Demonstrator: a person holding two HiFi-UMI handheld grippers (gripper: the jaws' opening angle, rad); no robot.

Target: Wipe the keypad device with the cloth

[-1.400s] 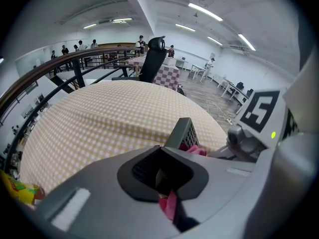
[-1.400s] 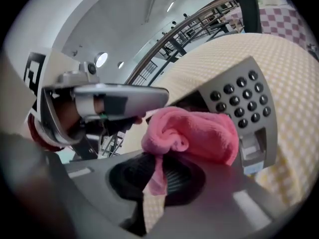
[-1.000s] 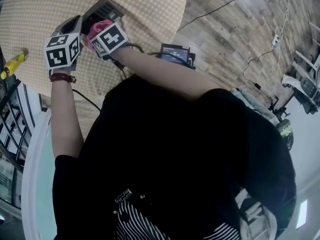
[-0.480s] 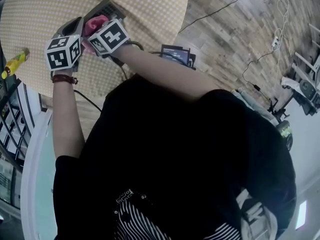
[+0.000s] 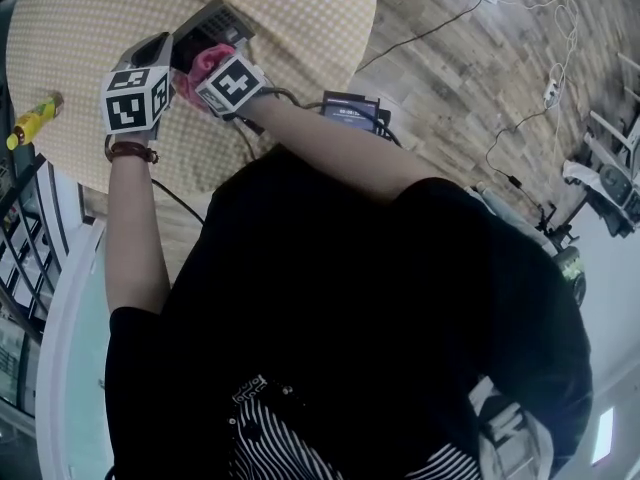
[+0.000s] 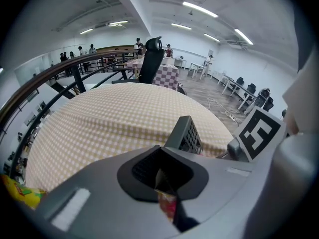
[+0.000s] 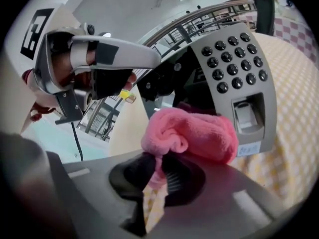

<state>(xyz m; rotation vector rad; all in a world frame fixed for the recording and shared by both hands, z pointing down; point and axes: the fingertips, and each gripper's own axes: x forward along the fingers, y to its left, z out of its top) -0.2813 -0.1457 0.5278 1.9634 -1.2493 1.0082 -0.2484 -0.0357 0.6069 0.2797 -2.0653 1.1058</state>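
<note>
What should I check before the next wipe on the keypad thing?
1. Cloth held by the right gripper: ok, jaws shut on its tail.
2. Cloth against the device: ok, it seems to press on the lower front.
3. Cloth on the keys: not ok, it sits below them.
4. Left gripper steadying the device: cannot tell. It is beside the device with jaws together, and contact is unclear.
5. Device on the table: ok.
</note>
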